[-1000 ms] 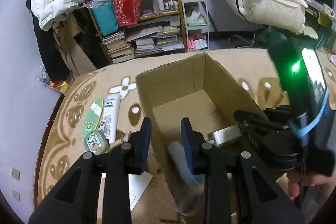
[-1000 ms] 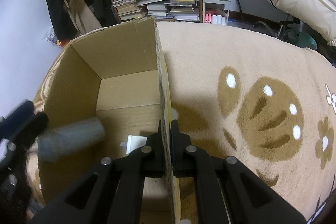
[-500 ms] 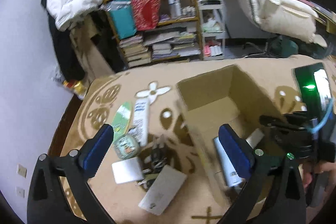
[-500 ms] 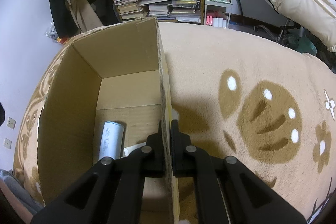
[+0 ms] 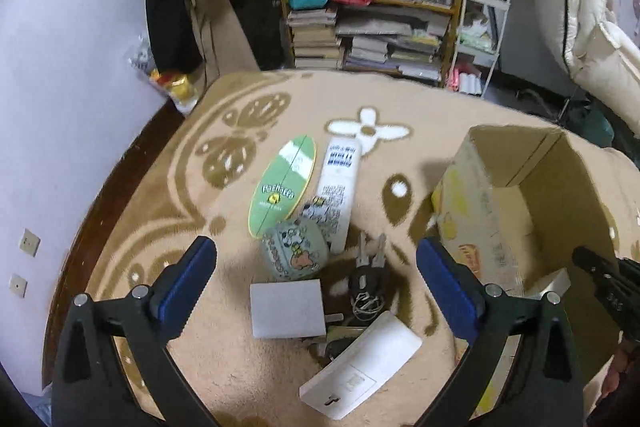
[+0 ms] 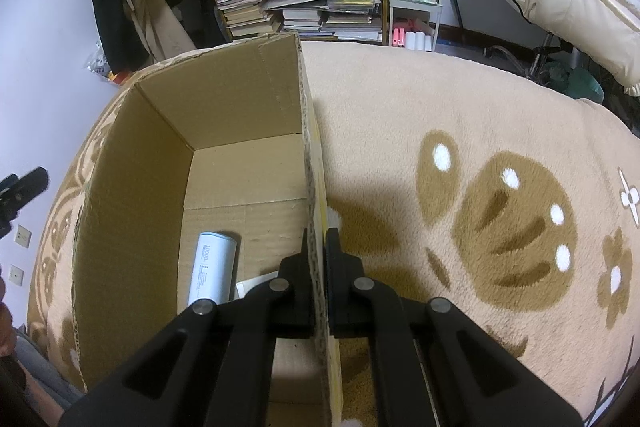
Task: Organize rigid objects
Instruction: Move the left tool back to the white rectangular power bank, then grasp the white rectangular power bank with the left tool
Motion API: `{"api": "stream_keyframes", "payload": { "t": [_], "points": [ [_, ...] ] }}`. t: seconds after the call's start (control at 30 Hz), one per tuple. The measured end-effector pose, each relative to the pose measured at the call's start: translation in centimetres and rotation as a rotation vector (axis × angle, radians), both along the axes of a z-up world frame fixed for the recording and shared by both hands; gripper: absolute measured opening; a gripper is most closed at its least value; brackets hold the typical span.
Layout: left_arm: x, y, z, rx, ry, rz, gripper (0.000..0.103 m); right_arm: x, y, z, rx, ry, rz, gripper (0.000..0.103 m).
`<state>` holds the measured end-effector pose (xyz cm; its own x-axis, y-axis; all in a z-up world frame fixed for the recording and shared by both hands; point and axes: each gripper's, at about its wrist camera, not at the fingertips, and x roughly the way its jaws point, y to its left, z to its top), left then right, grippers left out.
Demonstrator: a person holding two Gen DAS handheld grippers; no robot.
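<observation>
Seen from the left wrist, the left gripper [image 5: 316, 269] is spread wide and empty above a cluster on the patterned rug [image 5: 168, 211]: a green oval tin [image 5: 282, 185], a white tube [image 5: 338, 193], a round cartoon case [image 5: 294, 249], keys [image 5: 370, 267] and two white boxes [image 5: 286, 309], all beside the cardboard box [image 5: 468, 211]. From the right wrist, the right gripper [image 6: 321, 247] is seen clamped on the cardboard box's side wall, and a white power bank [image 6: 212, 271] is seen lying on the box floor.
</observation>
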<state>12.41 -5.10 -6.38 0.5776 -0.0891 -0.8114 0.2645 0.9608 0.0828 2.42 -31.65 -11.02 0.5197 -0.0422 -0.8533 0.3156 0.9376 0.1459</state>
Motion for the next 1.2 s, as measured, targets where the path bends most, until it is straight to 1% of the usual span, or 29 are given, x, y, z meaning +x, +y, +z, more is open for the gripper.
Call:
{"api": "stream_keyframes", "payload": {
  "t": [0.1,0.17,0.27,0.33,0.5,0.6,0.7,0.77,0.87,0.93,1.0,1.07,1.17,1.2],
  "points": [
    [0.7,0.1,-1.7,0.038,0.027,0.014,0.099,0.0,0.0,0.0,0.003,0.000,-0.002,0.005],
    [1.0,0.3,-2.7,0.047,0.057,0.023,0.099,0.0,0.1,-0.1,0.002,-0.001,-0.002,0.005],
    [1.7,1.0,-4.4,0.024,0.110,0.052,0.099,0.0,0.2,-0.1,0.005,-0.001,-0.003,0.005],
    [2.2,1.5,-5.6,0.033,0.142,0.082,0.099,0.0,0.2,-0.1,0.003,0.000,-0.002,0.005],
    [2.6,2.1,-7.1,0.041,0.181,0.126,0.099,0.0,0.1,-0.1,0.003,-0.001,-0.002,0.005],
    [2.7,2.2,-8.0,0.035,0.211,0.134,0.098,0.0,0.1,-0.1,0.003,-0.001,-0.002,0.005],
    [2.7,2.1,-9.0,0.044,0.241,0.133,0.087,0.0,0.1,-0.1,0.002,-0.001,-0.001,0.005],
    [2.6,2.0,-9.4,0.054,0.250,0.135,0.086,0.0,0.1,-0.1,0.004,-0.001,-0.002,0.005],
    [2.8,2.2,-10.0,0.049,0.266,0.150,0.086,0.0,0.1,-0.1,0.004,-0.001,-0.003,0.005],
    [2.9,2.7,-10.5,0.031,0.272,0.188,0.086,0.0,0.1,-0.1,0.003,-0.001,-0.002,0.005],
    [3.0,3.3,-10.9,-0.008,0.277,0.225,0.085,0.0,0.1,-0.1,0.004,0.000,-0.002,0.005],
    [2.9,3.4,-10.8,-0.008,0.265,0.229,0.081,0.0,0.1,-0.1,0.004,-0.001,-0.002,0.005],
    [2.5,2.9,-10.7,0.010,0.242,0.205,0.072,0.0,0.1,-0.1,0.004,-0.001,-0.001,0.005],
    [2.4,2.8,-10.6,0.013,0.238,0.196,0.065,0.0,0.1,-0.2,0.005,-0.001,-0.002,0.005]
  ]
}}
